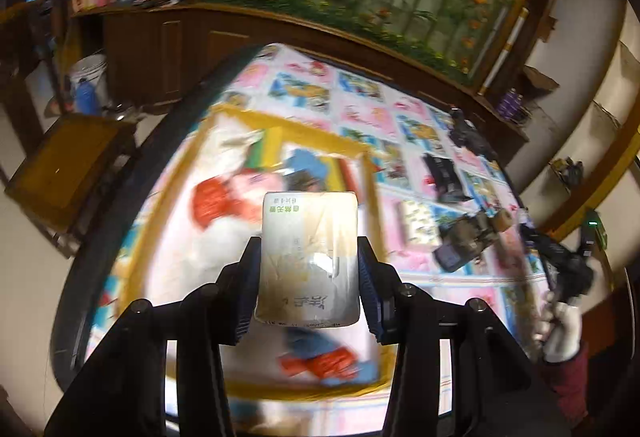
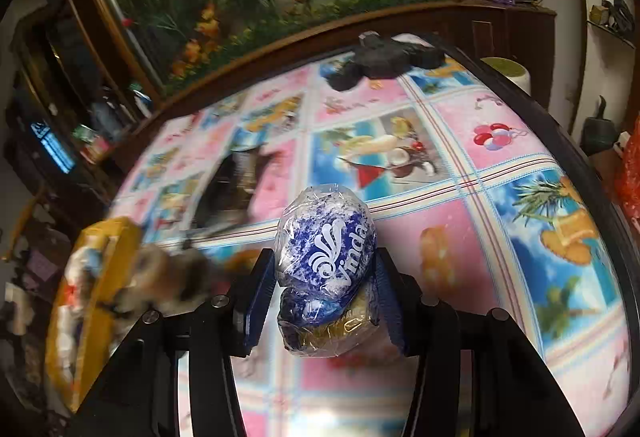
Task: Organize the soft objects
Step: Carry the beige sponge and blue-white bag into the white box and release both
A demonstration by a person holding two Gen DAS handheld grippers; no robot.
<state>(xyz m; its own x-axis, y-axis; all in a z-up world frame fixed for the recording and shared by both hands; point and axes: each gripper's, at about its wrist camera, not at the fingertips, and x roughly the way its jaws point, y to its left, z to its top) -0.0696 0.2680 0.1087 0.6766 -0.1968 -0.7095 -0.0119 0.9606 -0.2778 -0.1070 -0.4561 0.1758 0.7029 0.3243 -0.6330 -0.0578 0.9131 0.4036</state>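
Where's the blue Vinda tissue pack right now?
In the right wrist view the blue Vinda tissue pack sits clamped in the right gripper, held above the patterned tablecloth, right of the yellow box.

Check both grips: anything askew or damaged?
The blue tissue pack sits tilted in the right gripper, its wrapper crumpled. The beige tissue pack sits straight in the left gripper. Nothing spilled.

Motion-blurred yellow-rimmed tray, contents unreadable
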